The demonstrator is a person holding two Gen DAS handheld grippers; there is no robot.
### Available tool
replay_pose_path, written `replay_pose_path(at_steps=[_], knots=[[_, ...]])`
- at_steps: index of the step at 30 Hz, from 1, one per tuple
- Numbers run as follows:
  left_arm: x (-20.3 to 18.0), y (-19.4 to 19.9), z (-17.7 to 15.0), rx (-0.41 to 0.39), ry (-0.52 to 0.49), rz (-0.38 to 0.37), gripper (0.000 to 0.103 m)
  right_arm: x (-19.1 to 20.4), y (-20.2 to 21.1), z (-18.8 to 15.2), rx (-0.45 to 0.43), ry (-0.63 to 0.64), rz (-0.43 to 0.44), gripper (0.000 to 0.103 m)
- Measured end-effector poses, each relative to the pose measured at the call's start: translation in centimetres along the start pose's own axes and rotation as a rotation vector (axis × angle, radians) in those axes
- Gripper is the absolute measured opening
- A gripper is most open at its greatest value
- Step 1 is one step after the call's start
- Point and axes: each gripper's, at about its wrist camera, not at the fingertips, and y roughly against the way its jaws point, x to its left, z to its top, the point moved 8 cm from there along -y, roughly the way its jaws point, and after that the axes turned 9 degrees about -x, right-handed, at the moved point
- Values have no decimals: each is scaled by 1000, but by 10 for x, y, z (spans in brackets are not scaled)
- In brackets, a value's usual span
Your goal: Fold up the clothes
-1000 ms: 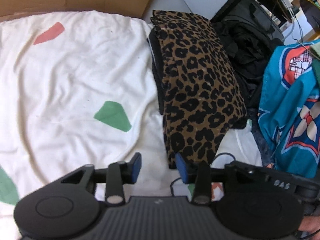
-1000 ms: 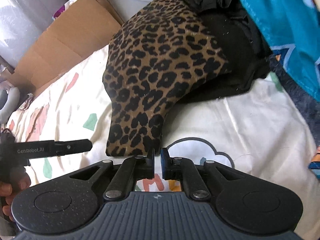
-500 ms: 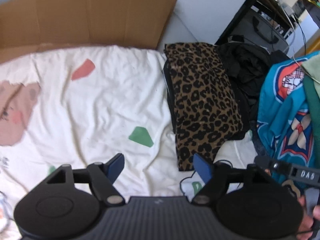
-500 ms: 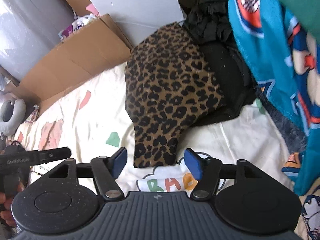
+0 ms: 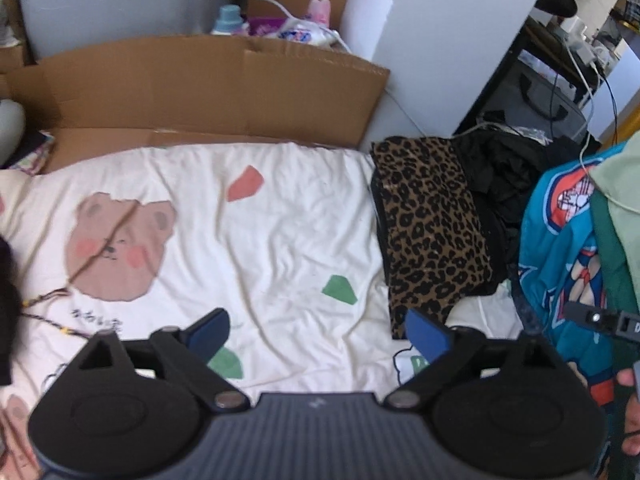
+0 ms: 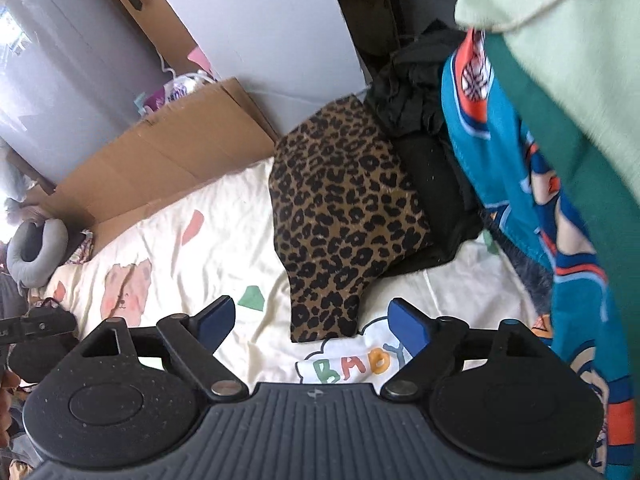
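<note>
Your left claw (image 5: 318,336) and right claw (image 6: 311,326) both hung above the bed sheet (image 5: 260,248), jaws opening wide with nothing between them. The folded leopard-print garment (image 6: 344,216) lay at the sheet's right edge, resting on a black garment (image 6: 436,208) (apparently the finished stack). You did well to leave it undisturbed. Next, you needed the teal printed garment (image 6: 516,184) on the right, likely unfolded; you should have pinched one edge only, not several layers.
</note>
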Motion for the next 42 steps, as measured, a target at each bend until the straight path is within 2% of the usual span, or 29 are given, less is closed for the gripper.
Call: replay_pose_path(at_steps=[7,13,18,22,27,34,42], knots=[[7,53,14,3,14,7,101,14,35,12,6,7,10,93],[6,106,24,-3,-40,19,102,27,65,22,2,8,21,99],[20,146,27,-9,-24,59,102,36,82,24,25,10,10,101],[34,180,26,-16,-24,61,102,49,98,26,21,17,38,101],[61,225,27,-48,-26,125,102,71,117,31,23,35,69,101],[110,275,27,-85,40,222,102,98,141,38,33,73,64,101],[151,311,10,-136,110,296,102,141,166,47,38,141,83,101]])
